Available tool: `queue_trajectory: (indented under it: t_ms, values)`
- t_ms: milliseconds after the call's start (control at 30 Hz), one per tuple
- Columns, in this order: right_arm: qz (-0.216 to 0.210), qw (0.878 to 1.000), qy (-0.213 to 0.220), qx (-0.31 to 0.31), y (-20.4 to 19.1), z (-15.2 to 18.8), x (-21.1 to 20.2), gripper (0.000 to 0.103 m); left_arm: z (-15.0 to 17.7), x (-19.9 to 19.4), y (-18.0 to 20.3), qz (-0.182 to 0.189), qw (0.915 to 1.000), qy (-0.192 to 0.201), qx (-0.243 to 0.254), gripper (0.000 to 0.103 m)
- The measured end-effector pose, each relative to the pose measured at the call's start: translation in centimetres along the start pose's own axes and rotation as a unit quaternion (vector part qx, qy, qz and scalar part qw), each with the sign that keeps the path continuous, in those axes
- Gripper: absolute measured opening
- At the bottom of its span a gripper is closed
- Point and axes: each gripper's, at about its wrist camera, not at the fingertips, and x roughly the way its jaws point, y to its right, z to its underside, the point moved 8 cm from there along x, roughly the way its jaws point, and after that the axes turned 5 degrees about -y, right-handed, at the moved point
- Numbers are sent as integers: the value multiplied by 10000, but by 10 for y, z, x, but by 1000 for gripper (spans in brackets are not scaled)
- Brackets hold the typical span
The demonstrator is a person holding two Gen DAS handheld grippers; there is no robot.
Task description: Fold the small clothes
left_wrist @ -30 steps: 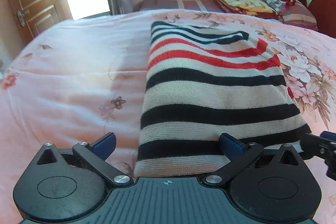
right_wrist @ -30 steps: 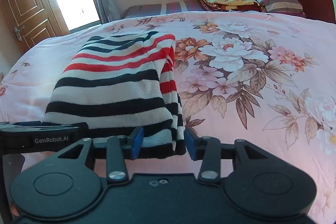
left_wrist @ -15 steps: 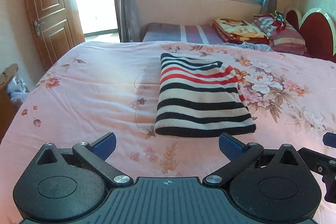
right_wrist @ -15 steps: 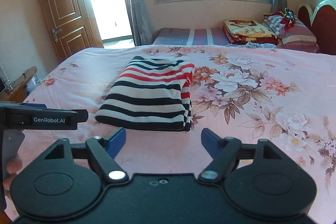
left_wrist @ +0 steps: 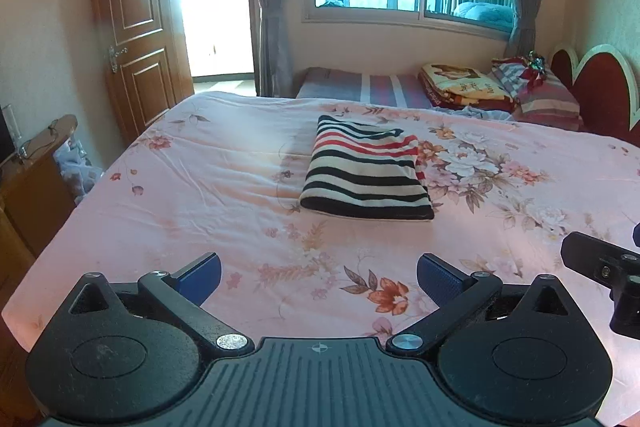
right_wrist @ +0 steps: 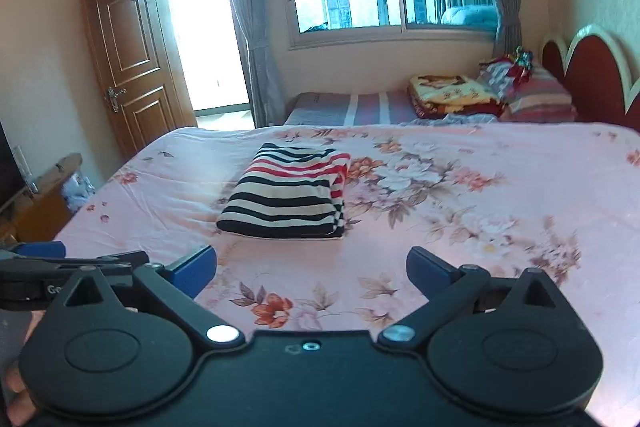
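Observation:
A folded striped sweater (left_wrist: 366,173), black, white and red, lies flat on the pink floral bedspread (left_wrist: 224,195). It also shows in the right wrist view (right_wrist: 290,197). My left gripper (left_wrist: 318,273) is open and empty, well back from the sweater, above the near part of the bed. My right gripper (right_wrist: 312,267) is open and empty, also well back from it. The right gripper's edge shows at the right of the left wrist view (left_wrist: 608,275). The left gripper shows at the left of the right wrist view (right_wrist: 60,263).
Folded blankets (left_wrist: 466,87) and striped pillows (left_wrist: 548,95) lie by the red headboard (left_wrist: 600,87) at the back right. A wooden door (left_wrist: 136,31) stands open at the left. A wooden cabinet (left_wrist: 28,187) stands beside the bed's left edge.
Both grippers have pulled back and up from the sweater. The right gripper, earlier narrow around the sweater's near edge, opened wide. The sweater stays folded on the bed.

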Motion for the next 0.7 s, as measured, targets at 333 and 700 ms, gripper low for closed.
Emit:
queue_trajectory:
  t_ms: [333, 700]
  values:
    - [255, 9986, 451, -134, 7, -7, -37, 101, 0, -46, 5, -51, 9992, 399, -23, 103]
    - [393, 9977, 512, -199, 10, -2, -45, 101, -2, -52, 4, -64, 9990, 431, -57, 103]
